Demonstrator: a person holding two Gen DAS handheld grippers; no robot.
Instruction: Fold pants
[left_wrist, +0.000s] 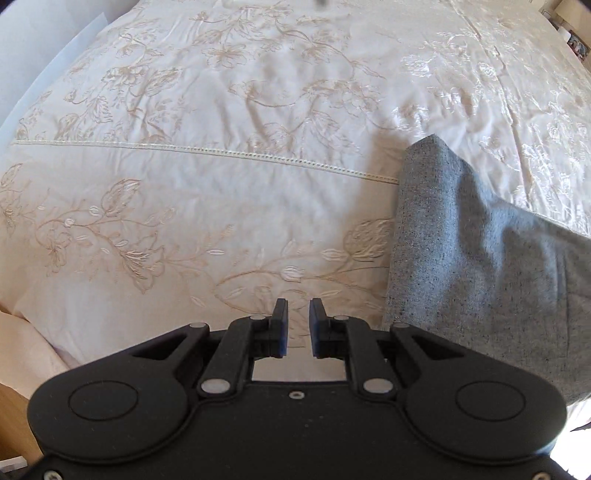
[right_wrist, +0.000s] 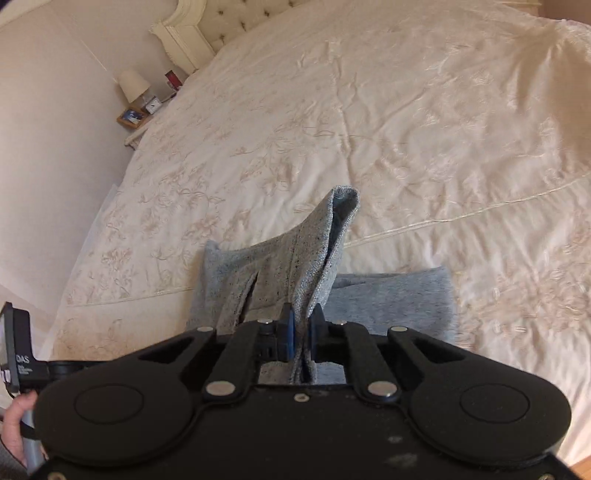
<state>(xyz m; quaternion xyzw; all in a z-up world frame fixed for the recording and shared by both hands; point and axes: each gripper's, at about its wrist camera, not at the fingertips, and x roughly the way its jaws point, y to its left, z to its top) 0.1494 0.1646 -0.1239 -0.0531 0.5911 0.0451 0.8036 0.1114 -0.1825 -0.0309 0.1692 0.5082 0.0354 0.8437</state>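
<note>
A fold of the grey pants (right_wrist: 295, 258) is pinched between the pads of the right gripper (right_wrist: 300, 325), the cloth being lifted into a peak while the rest is left lying on the embroidered bedspread (right_wrist: 424, 129). Nothing is held by the left gripper (left_wrist: 298, 325), whose jaws are kept narrowly apart over bare bedspread (left_wrist: 184, 203), just beside the pants (left_wrist: 480, 258). The knit is judged soft, light and limp; hems and edges are best gripped, several layers together
</note>
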